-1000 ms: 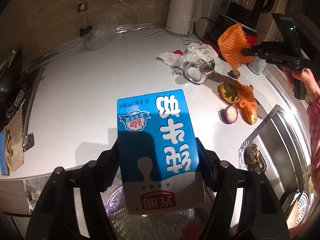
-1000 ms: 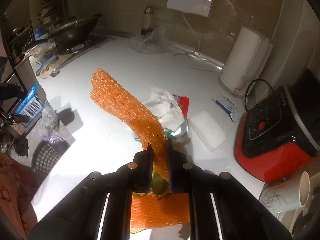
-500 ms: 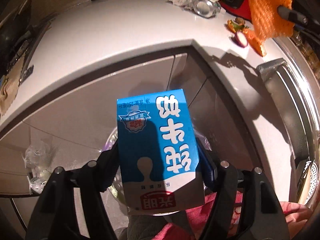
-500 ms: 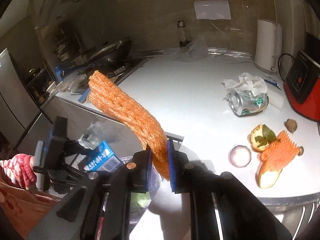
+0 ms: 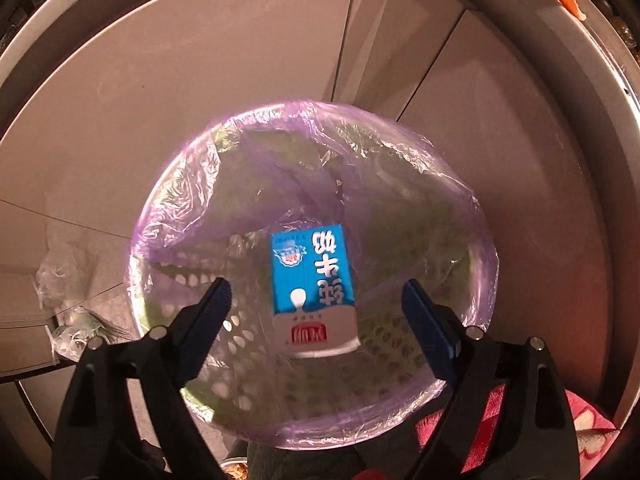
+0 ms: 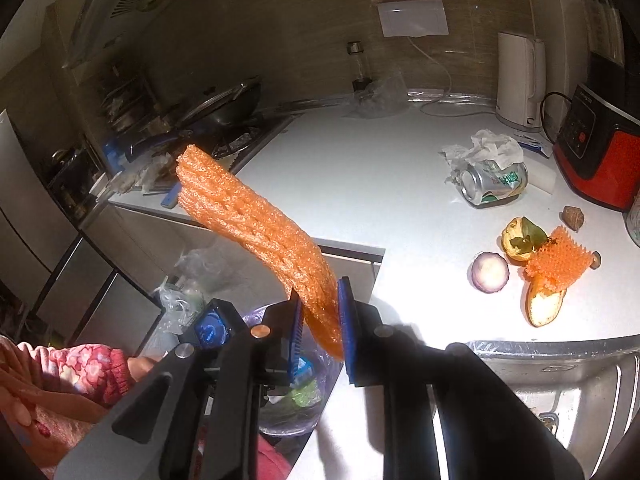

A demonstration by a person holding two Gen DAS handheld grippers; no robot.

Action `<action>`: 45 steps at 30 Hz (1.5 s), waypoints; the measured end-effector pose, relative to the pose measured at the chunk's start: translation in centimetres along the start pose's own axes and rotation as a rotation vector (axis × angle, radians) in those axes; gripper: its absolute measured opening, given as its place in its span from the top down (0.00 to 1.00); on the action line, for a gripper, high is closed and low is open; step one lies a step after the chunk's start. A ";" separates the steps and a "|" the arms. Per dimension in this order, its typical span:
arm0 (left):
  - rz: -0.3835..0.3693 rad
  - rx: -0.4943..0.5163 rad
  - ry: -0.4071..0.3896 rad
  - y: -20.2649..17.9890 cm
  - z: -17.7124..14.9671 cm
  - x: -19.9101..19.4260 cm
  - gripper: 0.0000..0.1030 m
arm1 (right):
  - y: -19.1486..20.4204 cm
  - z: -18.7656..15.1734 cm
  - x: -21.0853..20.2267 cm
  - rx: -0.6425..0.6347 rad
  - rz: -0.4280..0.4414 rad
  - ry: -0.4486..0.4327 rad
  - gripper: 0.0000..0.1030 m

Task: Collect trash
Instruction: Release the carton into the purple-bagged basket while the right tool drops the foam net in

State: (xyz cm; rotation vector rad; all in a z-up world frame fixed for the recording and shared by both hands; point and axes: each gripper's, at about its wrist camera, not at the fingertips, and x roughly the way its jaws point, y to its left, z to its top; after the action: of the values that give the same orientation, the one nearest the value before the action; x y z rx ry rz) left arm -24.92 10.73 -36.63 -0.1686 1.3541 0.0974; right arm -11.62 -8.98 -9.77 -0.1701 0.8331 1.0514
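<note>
Below, the left gripper (image 5: 316, 300) points down over the lined bin (image 5: 168, 216); its jaws have just been opening and stand wide, clear of the milk carton (image 5: 310, 280), which is now free inside the bin. Beside the bin, the right gripper (image 6: 318, 320) clamps the orange foam net (image 6: 260, 228), its jaws having just eased slightly, probably for the next drop. Can (image 6: 494, 182), tissue (image 6: 490, 144) and peels (image 6: 520, 238) lie on the counter (image 6: 360, 184), well apart from the bin.
</note>
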 end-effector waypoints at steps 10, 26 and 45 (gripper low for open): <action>0.035 0.015 -0.139 -0.8 0.6 -6.8 0.13 | -0.4 -0.6 2.7 0.029 0.006 0.059 0.81; 0.086 -0.050 -0.422 -0.3 -1.7 -21.1 0.07 | 5.2 -9.9 18.3 0.218 0.100 0.481 0.81; 0.105 -0.088 -0.438 0.7 -0.9 -21.8 0.07 | 5.7 -9.7 18.6 0.238 -0.018 0.438 0.20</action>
State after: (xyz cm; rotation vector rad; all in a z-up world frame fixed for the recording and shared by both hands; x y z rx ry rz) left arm -30.56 11.83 -15.58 -0.1402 0.9213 0.2674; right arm -17.13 2.13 -27.61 -0.2095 1.3421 0.9003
